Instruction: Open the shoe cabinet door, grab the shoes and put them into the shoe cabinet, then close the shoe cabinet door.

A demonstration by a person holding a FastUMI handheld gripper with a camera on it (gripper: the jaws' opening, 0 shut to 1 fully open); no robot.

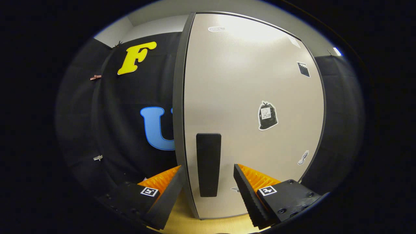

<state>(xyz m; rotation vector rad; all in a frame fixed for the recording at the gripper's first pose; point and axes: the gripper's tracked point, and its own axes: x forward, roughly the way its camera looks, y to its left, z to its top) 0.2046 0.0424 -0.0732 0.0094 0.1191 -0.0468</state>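
straight ahead, the shoe cabinet door (250, 97) stands upright, a broad pale panel with a dark frame strip down its left edge (179, 107). it looks shut, though its far side is hard to judge. left of that edge hangs the booth's black cloth wall (107, 130), with 2 small clips pinned to it. a light wooden floor (208, 224) shows below the door's bottom edge. on the panel, near its left edge and low down, sits a tall dark handle (208, 164), upright. several small stickers dot the panel, the biggest one (267, 115) to the right of the handle. the gripper (208, 177) has its fingers spread wide apart, 1 on each side of the handle, with clear gaps and no contact. the left finger overlaps the door's frame edge.
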